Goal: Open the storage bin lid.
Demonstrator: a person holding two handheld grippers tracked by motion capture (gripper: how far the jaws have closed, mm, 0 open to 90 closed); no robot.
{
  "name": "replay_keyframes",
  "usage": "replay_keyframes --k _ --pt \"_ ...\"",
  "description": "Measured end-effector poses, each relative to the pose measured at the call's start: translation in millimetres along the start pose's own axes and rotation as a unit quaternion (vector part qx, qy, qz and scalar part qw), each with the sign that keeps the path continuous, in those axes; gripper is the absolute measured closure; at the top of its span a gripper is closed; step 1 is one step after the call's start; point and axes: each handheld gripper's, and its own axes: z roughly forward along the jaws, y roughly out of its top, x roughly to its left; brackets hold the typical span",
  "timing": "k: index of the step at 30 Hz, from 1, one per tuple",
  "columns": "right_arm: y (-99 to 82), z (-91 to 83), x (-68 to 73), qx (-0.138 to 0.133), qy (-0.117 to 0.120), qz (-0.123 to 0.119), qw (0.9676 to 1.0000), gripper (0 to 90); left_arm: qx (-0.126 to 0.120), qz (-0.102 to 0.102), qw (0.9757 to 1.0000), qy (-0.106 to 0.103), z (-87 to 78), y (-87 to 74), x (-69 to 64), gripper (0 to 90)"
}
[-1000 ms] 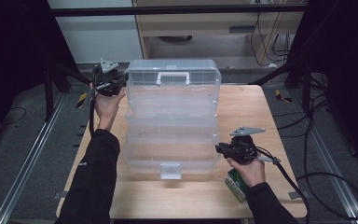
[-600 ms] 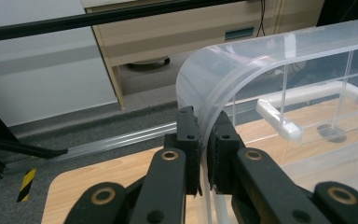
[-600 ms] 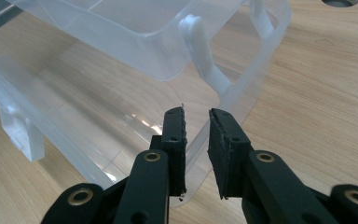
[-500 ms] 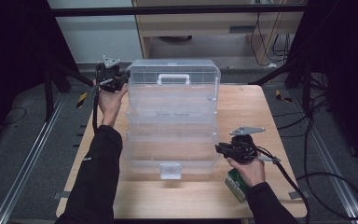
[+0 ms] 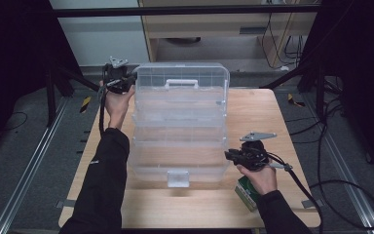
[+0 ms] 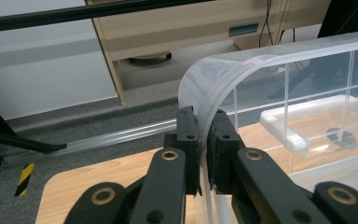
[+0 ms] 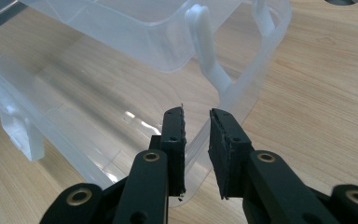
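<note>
A large clear plastic organiser box (image 5: 180, 141) lies open on the wooden table (image 5: 272, 117), its tiers fanned out toward me. The lid (image 5: 182, 78) with a white handle (image 5: 180, 84) stands raised at the far end. My left gripper (image 5: 126, 80) is at the lid's far left corner; in the left gripper view it (image 6: 203, 126) is shut on the lid's curved rim (image 6: 223, 84). My right gripper (image 5: 229, 155) is at the bottom tray's near right corner. In the right gripper view it (image 7: 196, 119) is shut on that tray's thin clear wall (image 7: 242, 88).
A small green carton (image 5: 246, 192) lies under my right hand near the table's front right edge. The box's white latch (image 5: 177, 178) faces me. A wooden desk (image 5: 214, 24) stands beyond the table, with cables (image 5: 331, 185) on the floor at right and metal rails (image 5: 29, 170) at left.
My left gripper has shifted a little up and to the right in the high view, staying at the lid's corner. The right gripper and the bottom tray have stayed still.
</note>
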Motion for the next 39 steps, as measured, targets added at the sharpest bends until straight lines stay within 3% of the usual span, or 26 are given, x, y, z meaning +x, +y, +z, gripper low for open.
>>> replay_keyframes --k 17,22,24,27,29,30,31,35,37,39 --pt "0.1 0.2 0.3 0.0 -0.001 -0.004 1.0 76.1 0.005 0.0 1.0 0.006 10.0 0.3 0.4 84.1" --pt "0.2 0.0 0.3 0.001 -0.001 -0.003 1.0 76.1 0.005 0.0 1.0 -0.001 13.4 0.5 2.0 83.7" --pt "0.3 0.0 0.3 0.001 -0.001 -0.003 1.0 76.1 0.004 0.0 0.9998 -0.02 16.5 0.4 4.0 79.6" --pt "0.5 0.0 0.2 0.002 -0.001 -0.003 1.0 76.3 0.012 0.003 0.9999 -0.004 16.6 -4.5 3.6 69.8" --pt "1.3 -0.1 0.6 0.007 -0.002 -0.002 1.0 76.4 0.011 -0.003 0.9999 -0.005 14.5 -9.1 6.7 64.5" --pt "1.9 0.0 0.9 0.009 -0.003 -0.002 1.0 76.4 0.003 0.005 0.9998 -0.019 14.0 -11.8 10.3 63.4" --pt "3.2 0.1 2.1 0.013 -0.007 -0.007 0.9999 76.5 0.013 -0.011 0.9998 0.002 8.9 -15.1 11.6 62.0" --pt "5.1 0.3 6.2 0.011 -0.021 -0.024 0.9994 79.1 0.007 -0.03 0.9994 -0.012 -9.2 -21.6 23.6 57.9" --pt "5.0 0.2 6.8 0.012 -0.02 -0.021 0.9995 79.1 0.013 -0.03 0.9992 -0.021 -20.7 -25.9 26.6 53.0" --pt "4.5 0.1 5.5 0.009 -0.016 -0.016 0.9997 79.0 0.019 -0.015 0.9994 -0.023 -34.5 -31.5 27.4 50.4"
